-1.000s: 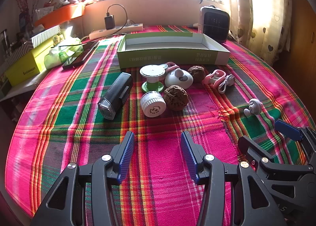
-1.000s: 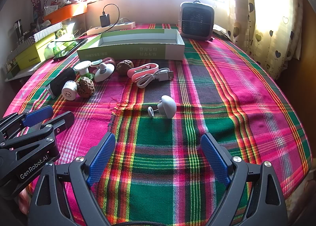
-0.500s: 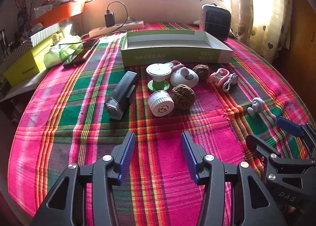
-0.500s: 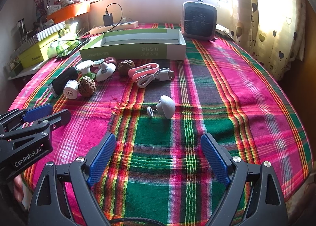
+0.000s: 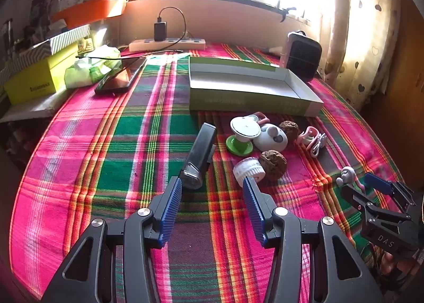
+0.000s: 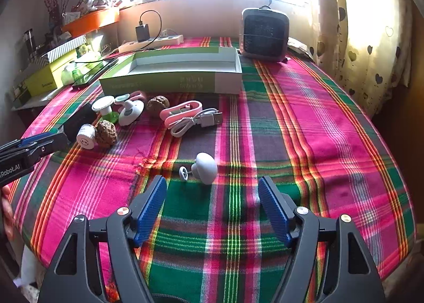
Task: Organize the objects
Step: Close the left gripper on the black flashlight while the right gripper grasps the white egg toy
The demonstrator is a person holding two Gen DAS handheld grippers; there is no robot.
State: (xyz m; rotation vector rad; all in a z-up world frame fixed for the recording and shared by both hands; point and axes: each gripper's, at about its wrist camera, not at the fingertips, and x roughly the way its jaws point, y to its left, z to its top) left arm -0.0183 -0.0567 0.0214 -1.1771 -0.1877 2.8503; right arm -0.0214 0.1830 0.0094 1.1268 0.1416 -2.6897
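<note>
Mushroom-shaped white piece (image 6: 205, 168) sits dead ahead of your right gripper (image 6: 212, 191), just beyond the tips and a touch left of centre, on the green band of the plaid cloth (image 6: 318, 130). Its stem w/ small disc foot points left across your line of reach, dome to the right, so the long axis runs roughly across the gap between the fingers. Right jaws have just been closing but remain spread; nothing between them, pads clear of the piece. Right hand is plainly nearer to it; from the left wrist view the piece shows far off to the right.

Left gripper (image 5: 212, 191) also spread, empty. Black torch-like cylinder (image 5: 198, 154) lies just ahead of its left finger, long axis running away from you, lens end nearest.

Count, both views:
- open green box (image 6: 172, 83) x1, nothing seen inside
- walnuts x2 (image 6: 106, 133) (image 6: 158, 103)
- white ribbed cap (image 6: 86, 136) x1
- white/green spool (image 6: 106, 108) x1
- white rounded gadget (image 6: 131, 112) x1
- pink holder w/ coiled USB cable (image 6: 190, 117) x1
- small pink-rimmed item behind the spool x1, can't tell what.

My read: right hand takes the mushroom piece, box is the likely home.
</note>
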